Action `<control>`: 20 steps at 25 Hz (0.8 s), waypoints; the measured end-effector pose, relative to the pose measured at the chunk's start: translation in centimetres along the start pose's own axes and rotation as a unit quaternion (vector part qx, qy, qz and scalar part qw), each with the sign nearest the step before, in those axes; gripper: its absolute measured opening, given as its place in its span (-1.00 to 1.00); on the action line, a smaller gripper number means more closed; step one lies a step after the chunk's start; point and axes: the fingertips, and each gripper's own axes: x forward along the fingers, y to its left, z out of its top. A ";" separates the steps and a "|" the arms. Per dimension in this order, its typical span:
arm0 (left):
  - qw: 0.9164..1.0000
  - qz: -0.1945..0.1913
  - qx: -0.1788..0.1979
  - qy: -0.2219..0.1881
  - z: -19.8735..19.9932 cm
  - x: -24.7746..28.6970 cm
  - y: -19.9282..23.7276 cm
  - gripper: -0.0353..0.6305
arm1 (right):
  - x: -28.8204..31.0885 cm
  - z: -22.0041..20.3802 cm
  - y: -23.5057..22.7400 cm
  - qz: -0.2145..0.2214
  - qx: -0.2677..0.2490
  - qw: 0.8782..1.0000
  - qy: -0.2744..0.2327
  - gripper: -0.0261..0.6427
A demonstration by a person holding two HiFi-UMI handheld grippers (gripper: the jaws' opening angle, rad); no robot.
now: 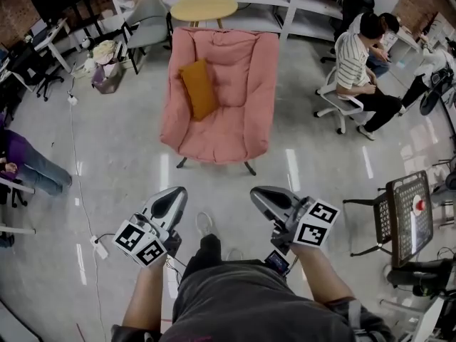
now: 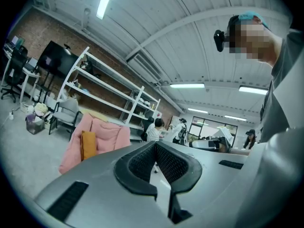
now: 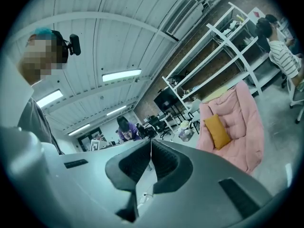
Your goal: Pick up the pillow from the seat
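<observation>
Facing the pink chair [image 1: 217, 98] across open floor: orange pillow [image 1: 199, 88] leans on seat and backrest, left of centre, long axis up the back, well ahead of both grippers. Left gripper [image 1: 171, 199] sits slightly nearer than right gripper [image 1: 267, 197]. Only the gripper views show jaws pressed together, empty.

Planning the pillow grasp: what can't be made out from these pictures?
Head view: the pillow's rear face, which rests against the pink chair.
Head view: the chair's frame, mostly hidden under its padding.
All views: items on the shelves, too small to identify.
</observation>
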 end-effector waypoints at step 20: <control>0.999 -0.035 -0.017 0.013 7.6 5.8 20.1 -0.86 | 19.0 7.3 -8.4 -0.042 0.006 0.999 0.004 -0.88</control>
